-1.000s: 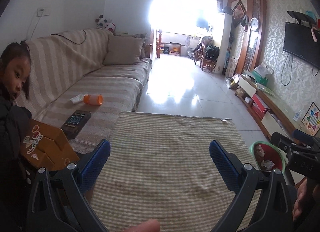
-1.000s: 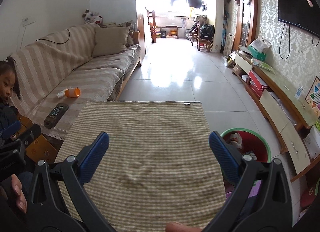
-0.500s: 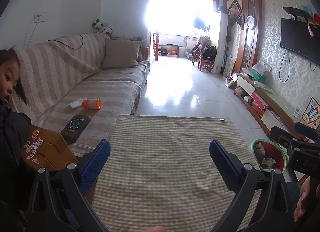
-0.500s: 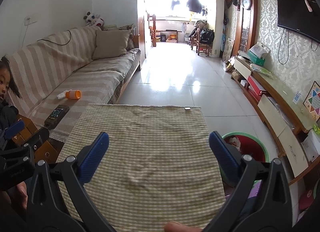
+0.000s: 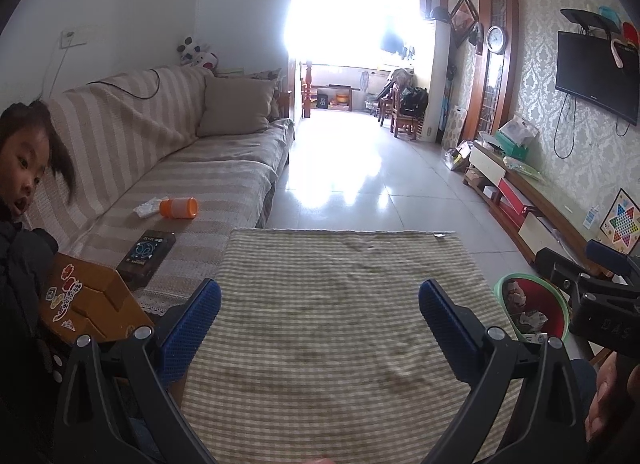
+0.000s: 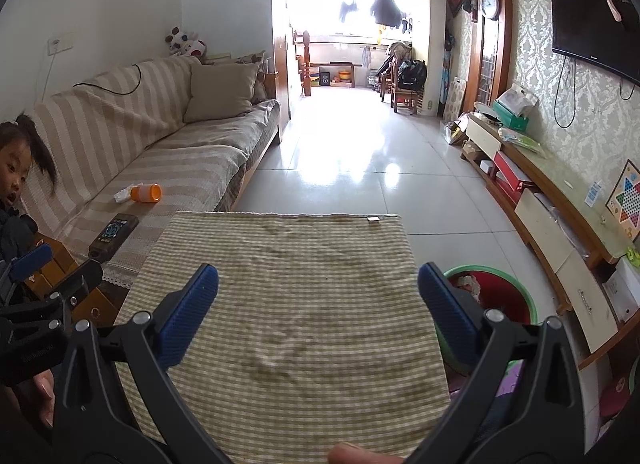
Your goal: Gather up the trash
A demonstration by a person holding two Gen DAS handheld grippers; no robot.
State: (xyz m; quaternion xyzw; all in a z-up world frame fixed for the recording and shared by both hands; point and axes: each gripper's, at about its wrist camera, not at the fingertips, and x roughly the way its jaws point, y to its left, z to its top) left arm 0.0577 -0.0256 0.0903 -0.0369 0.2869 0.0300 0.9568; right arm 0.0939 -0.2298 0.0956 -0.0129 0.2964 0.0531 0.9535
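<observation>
Over the checked cloth that covers the counter, I have both tools hovering side by side: the left gripper with its jaws spread wide and nothing between them, and the right gripper the same, spread and empty. I see no scrap of rubbish on the cloth from either wrist view. Just off the counter's right edge, down on the floor, sits the trash basin, green-rimmed and red inside, with crumpled paper and wrappers already lying in it. So I judge the counter part of the job finished, or nearly so.

What may be left lies on the sofa to my left: a crumpled white wrapper touching an orange cup that lies on its side, and nearer to me a dark box. I cannot tell whether the cup or box count as trash; the wrapper likely does. A child sits at the near end of the sofa, close to my left gripper, so I would reach that way with care
</observation>
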